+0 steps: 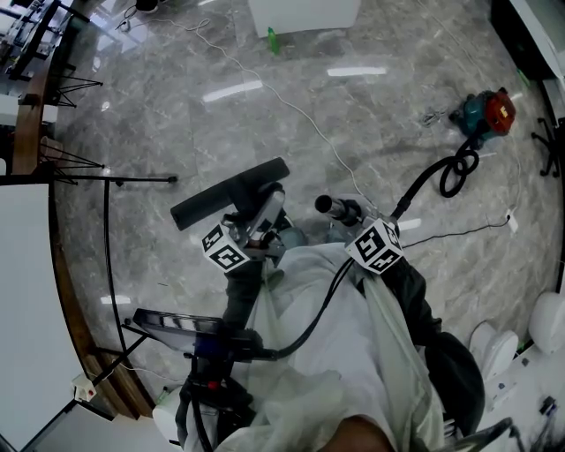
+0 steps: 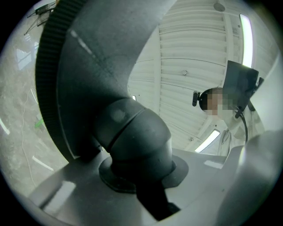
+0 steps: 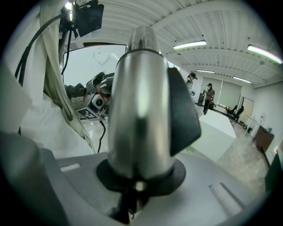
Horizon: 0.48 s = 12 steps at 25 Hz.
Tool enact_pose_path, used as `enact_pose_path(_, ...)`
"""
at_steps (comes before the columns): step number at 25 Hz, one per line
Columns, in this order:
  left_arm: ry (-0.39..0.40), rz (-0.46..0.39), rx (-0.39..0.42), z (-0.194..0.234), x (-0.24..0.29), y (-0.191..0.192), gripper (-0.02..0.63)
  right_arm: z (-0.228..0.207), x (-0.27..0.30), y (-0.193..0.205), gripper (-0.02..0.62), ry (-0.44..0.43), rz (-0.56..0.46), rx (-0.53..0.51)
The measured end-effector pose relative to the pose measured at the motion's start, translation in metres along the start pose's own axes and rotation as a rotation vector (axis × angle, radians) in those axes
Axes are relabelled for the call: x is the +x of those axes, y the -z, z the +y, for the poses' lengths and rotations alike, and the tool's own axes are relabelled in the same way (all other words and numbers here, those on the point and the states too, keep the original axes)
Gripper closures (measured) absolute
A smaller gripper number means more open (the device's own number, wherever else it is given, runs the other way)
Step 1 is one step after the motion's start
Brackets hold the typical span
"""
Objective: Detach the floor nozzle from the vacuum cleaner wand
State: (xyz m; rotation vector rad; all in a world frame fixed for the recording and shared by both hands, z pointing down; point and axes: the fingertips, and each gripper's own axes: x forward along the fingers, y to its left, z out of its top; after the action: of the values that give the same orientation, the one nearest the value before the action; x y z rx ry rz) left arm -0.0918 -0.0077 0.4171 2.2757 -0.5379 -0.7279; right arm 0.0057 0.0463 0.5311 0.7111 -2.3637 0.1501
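The black floor nozzle [image 1: 231,195] hangs above the floor at the left, its elbow neck [image 2: 132,141] clamped in my left gripper [image 1: 267,214]. The left gripper view has its wide head [image 2: 84,66] filling the upper left. My right gripper [image 1: 351,217] is shut on the silver wand [image 3: 139,101], which has a black catch [image 3: 183,110] on its side. The wand's dark open end [image 1: 327,205] points left, and a gap shows between it and the nozzle. Both gripper views, left gripper [image 2: 137,178] and right gripper [image 3: 132,183], show the pads pressed on these parts.
The teal and red vacuum body [image 1: 485,113] lies on the marble floor at the upper right, its black hose [image 1: 452,174] looping toward me. A white cable [image 1: 291,106] crosses the floor. A stand with a dark screen [image 1: 181,323] is at the lower left, a white box [image 1: 305,13] at the top.
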Motion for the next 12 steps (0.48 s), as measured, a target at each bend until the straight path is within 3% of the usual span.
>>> enact_pose_path(12,-0.004,-0.009,-0.009,0.001,0.012,0.007,0.531,-0.005,-0.005,0.006,0.546,-0.029,-0.01,0.015)
